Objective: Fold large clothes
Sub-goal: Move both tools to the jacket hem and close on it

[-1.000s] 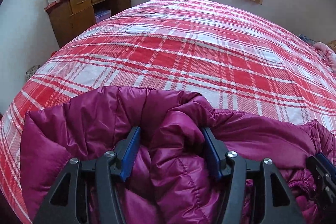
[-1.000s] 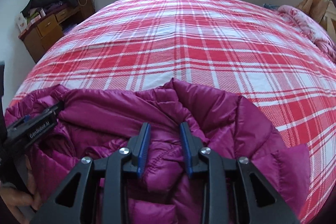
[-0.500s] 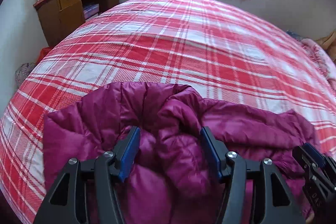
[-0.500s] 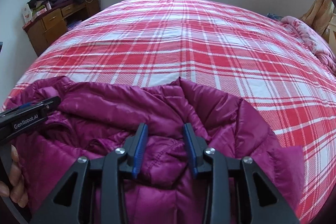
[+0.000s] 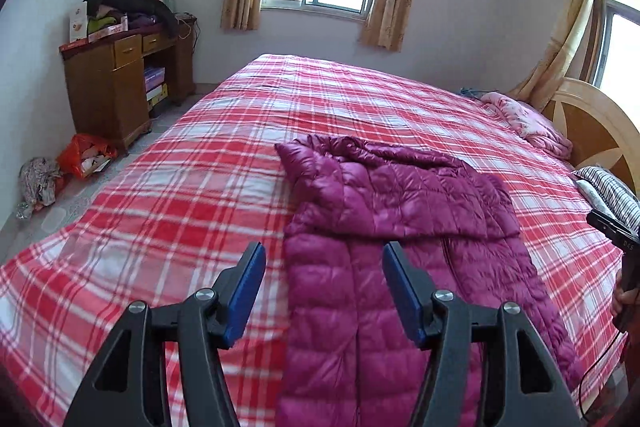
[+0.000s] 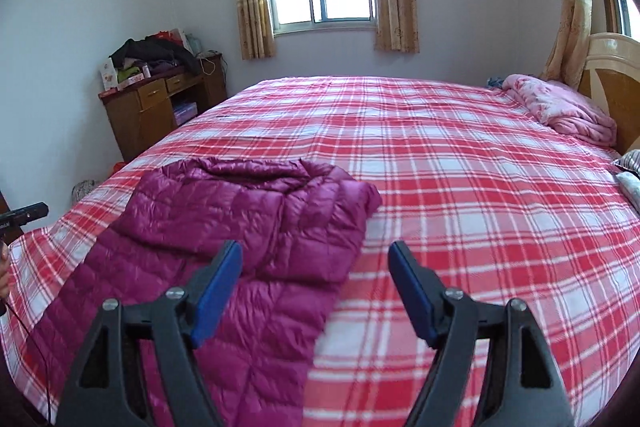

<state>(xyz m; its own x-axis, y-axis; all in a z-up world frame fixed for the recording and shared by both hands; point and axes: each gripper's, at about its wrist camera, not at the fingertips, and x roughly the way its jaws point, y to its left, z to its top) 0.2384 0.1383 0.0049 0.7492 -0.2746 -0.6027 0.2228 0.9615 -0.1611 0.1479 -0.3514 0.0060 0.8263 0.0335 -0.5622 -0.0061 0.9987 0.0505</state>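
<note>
My left gripper point(image 5: 324, 289) stands with its blue-padded jaws apart and nothing pinched between them; they frame the left edge of the magenta down jacket point(image 5: 392, 235) from above without touching it. My right gripper point(image 6: 316, 287) has its jaws opening, wide apart, with no fabric between the pads; its left pad overlaps the jacket's right side in the lower centre of the right wrist view, clear of the cloth. The jacket lies flat on the red-and-white plaid bed cover point(image 6: 460, 187), with its upper part doubled over onto the long lower body, the fold running across the middle of the garment. In the left wrist view it occupies the centre and lower centre of the frame. A wooden desk point(image 5: 116, 87) piled with clothes stands in the upper left, and a pink blanket point(image 6: 560, 107) lies at the upper right beside the headboard point(image 5: 592, 123).
</note>
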